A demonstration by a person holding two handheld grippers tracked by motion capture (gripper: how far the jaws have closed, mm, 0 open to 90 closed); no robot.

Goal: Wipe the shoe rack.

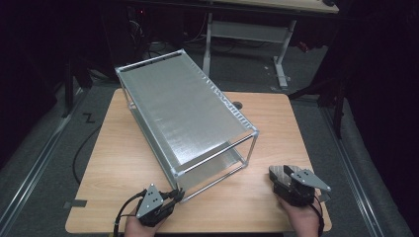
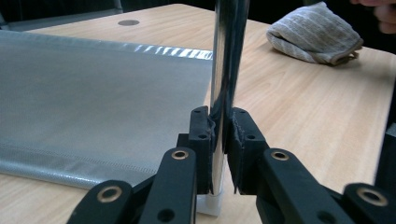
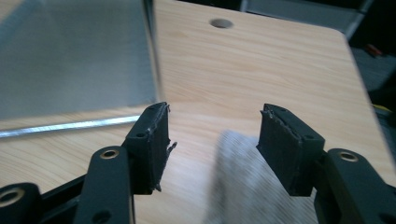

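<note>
Rack post [image 2: 227, 60] stands upright, seemingly pinched by left gripper [image 2: 219, 140].

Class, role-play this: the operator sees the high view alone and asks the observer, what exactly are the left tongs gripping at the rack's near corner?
Observer: The left tongs are shut on the shiny corner post, just above its white foot.
Operator: And the right tongs?
Observer: The right tongs stand open, nothing clamped between them.
Operator: Anything beneath them?
Observer: A grey striped cloth lies folded on the table.
</note>
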